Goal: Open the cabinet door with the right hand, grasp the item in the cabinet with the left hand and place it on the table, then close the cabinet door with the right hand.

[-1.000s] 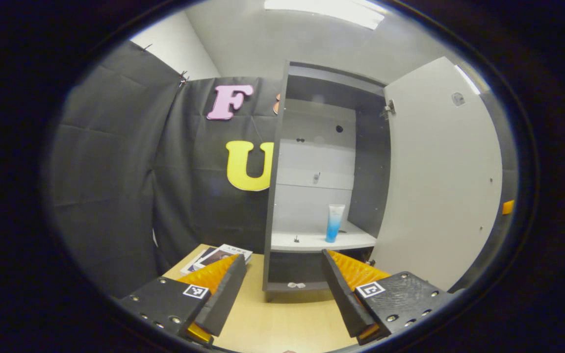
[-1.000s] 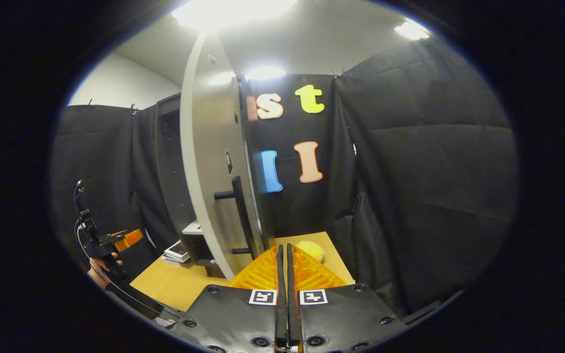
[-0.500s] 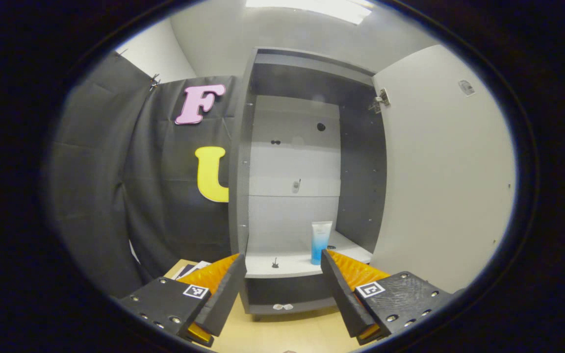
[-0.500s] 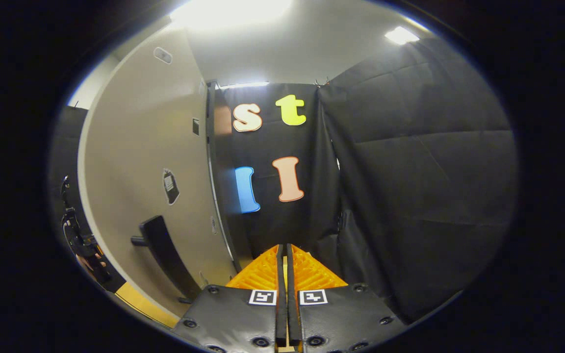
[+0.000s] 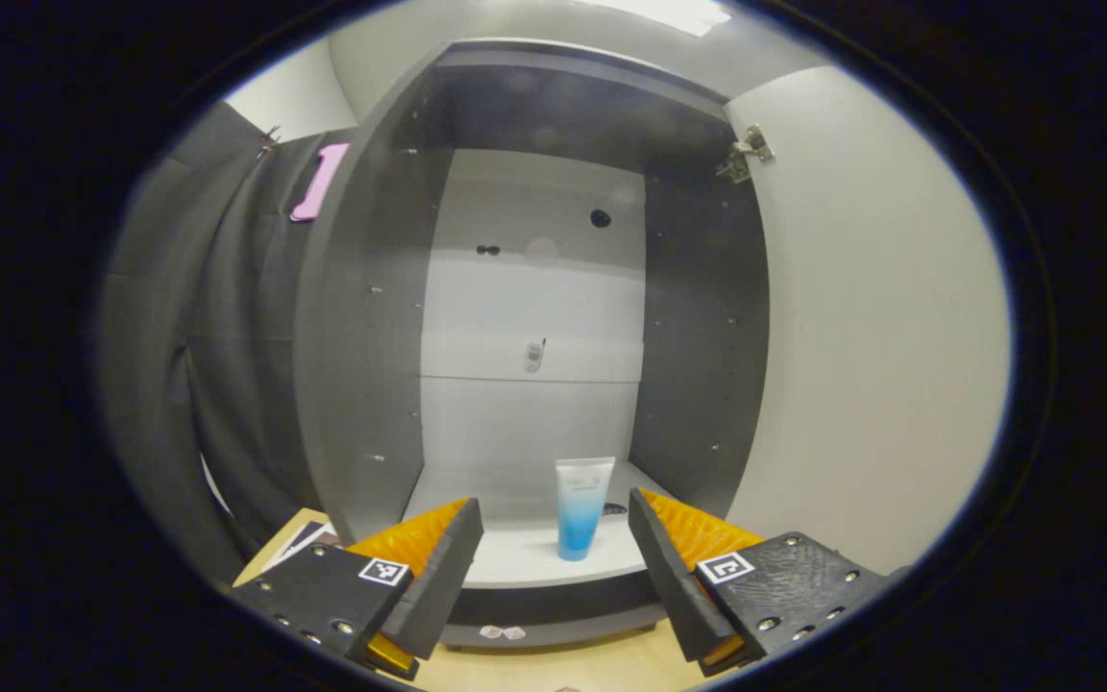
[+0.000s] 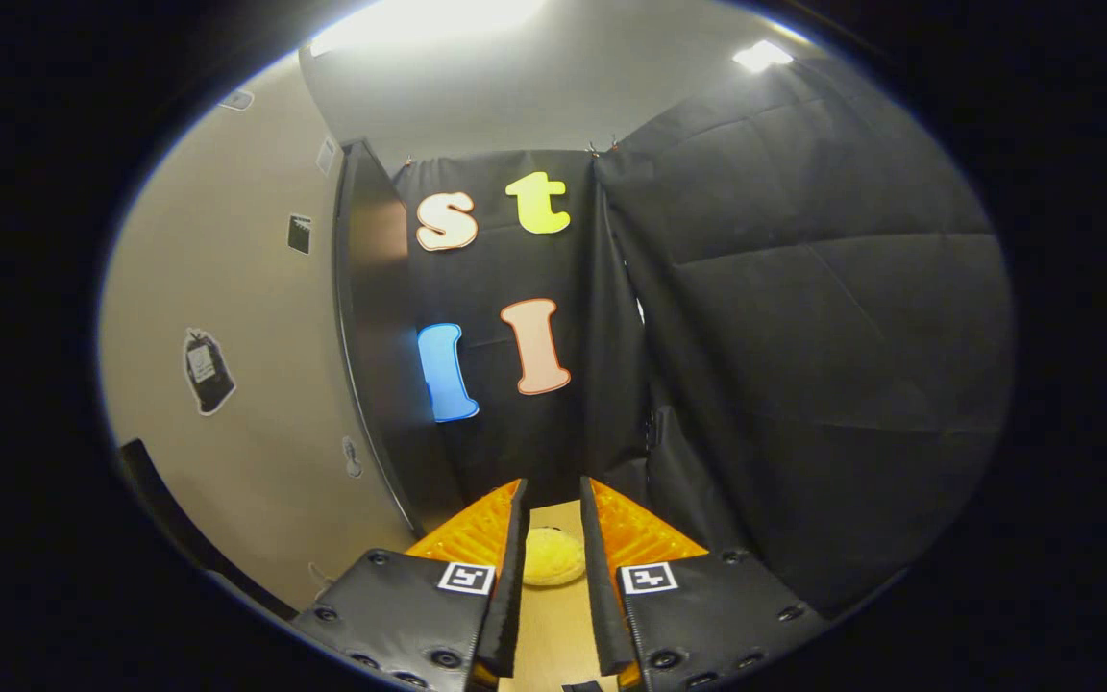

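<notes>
The tube (image 5: 582, 506) stands cap-down on the cabinet (image 5: 361, 317) shelf, framed between the spread left gripper (image 5: 553, 538) fingers (not yet touching), probably light, soft and slick, best pinched mid-body.

At the lower centre of the left gripper view, a pale shelf (image 5: 525, 557) inside the cabinet bears an upright tube (image 5: 580, 506), clear above and blue below, with a small dark thing just behind it. Below, a wooden table (image 5: 553, 668) carries the cabinet and papers (image 5: 299, 540) at lower left. In the right gripper view, a yellow ball (image 6: 552, 568) lies on the table, bottom centre.
</notes>
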Available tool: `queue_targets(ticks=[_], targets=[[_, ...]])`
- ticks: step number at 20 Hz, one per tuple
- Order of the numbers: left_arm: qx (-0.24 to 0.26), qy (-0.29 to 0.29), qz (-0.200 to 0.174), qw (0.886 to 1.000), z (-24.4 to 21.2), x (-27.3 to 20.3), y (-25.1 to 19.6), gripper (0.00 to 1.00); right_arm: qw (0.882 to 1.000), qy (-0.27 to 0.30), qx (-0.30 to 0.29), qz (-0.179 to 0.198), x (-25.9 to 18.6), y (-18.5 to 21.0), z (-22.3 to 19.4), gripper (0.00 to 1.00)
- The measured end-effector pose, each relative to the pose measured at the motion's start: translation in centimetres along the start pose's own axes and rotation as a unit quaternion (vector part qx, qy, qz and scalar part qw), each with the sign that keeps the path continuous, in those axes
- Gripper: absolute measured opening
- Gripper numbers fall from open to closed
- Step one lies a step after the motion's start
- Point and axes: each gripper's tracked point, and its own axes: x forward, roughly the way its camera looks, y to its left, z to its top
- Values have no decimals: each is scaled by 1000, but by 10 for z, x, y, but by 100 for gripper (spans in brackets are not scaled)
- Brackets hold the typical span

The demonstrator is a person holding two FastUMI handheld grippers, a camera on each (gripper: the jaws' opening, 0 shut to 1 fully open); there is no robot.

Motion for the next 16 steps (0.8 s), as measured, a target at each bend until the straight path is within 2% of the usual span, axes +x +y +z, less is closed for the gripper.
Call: queue_targets(ticks=[1, 3, 4, 6, 7, 9, 10, 11, 14, 15, 16], targets=[[1, 3, -3, 1000, -3, 8, -6, 93, 1000, 1, 3, 0, 5, -2, -2, 36], [4, 11, -5, 1000, -13, 25, -14, 93, 1000, 3, 3, -6, 15, -8, -5, 73], [5, 14, -4, 1000, -19, 35, -16, 93, 1000, -2, -2, -13, 18, -14, -6, 97], [5, 21, 0, 1000, -26, 50, -22, 93, 999, -8, -12, -30, 25, -26, -4, 92], [6, 23, 4, 1000, -27, 57, -24, 93, 999, -10, -12, -35, 30, -29, -3, 98], [13, 25, 14, 999, -30, 72, -22, 93, 999, -9, -1, -38, 39, -34, -2, 98], [16, 27, 18, 999, -33, 78, -24, 93, 999, -7, 4, -40, 43, -36, -2, 92], [19, 28, 23, 999, -35, 85, -24, 93, 999, -5, 7, -43, 47, -38, -2, 98], [19, 33, 28, 999, -42, 101, -23, 93, 999, 1, 6, -47, 55, -43, -6, 98], [23, 33, 33, 999, -43, 105, -23, 93, 999, 4, 4, -47, 57, -43, -7, 92], [28, 34, 42, 998, -45, 108, -21, 93, 999, 7, 3, -48, 59, -45, -8, 98]])
